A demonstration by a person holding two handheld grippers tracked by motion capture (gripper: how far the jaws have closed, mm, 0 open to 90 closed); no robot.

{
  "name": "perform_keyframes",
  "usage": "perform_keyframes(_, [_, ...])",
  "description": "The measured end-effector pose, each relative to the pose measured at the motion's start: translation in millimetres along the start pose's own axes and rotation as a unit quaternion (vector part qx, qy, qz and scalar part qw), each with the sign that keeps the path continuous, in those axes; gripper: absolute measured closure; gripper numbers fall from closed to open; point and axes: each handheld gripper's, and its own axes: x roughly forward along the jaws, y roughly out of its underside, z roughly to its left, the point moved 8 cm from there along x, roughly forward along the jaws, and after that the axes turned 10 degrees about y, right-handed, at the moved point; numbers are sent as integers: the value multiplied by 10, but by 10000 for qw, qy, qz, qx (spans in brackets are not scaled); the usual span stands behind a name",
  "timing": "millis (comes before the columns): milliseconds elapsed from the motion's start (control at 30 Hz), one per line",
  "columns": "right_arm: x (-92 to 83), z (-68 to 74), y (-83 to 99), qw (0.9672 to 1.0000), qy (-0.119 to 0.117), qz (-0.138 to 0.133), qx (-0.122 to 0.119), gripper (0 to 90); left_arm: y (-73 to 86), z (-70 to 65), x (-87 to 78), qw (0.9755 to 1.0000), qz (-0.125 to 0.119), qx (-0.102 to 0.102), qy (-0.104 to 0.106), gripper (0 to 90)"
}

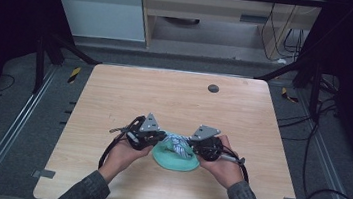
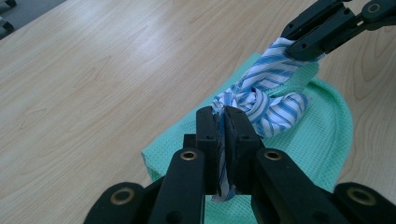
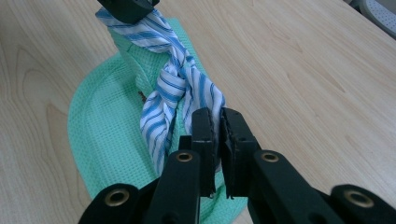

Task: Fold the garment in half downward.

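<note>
Your left gripper [image 1: 156, 138] and right gripper [image 1: 193, 145] sit on either side of the green waffle-weave cloth [image 1: 176, 159], which lies on the wooden worktop [image 1: 174, 99] near its front edge. Each pair of jaws is clamped on an end of the blue-and-white striped cloth [image 2: 261, 100], which is knotted in the middle and stretched between them just above the green cloth.

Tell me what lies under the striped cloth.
A green cloth lies on the table beneath the knotted striped cloth, which both grippers, left and right, pinch by its ends. Whatever is below the green cloth's middle is covered.
</note>
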Motion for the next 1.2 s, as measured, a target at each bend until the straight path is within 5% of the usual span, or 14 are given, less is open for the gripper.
perform_keyframes(1200, [-130, 277, 213, 9997, -220, 73, -104, 824, 232, -226, 32, 9997, -64, 67, 220, 845])
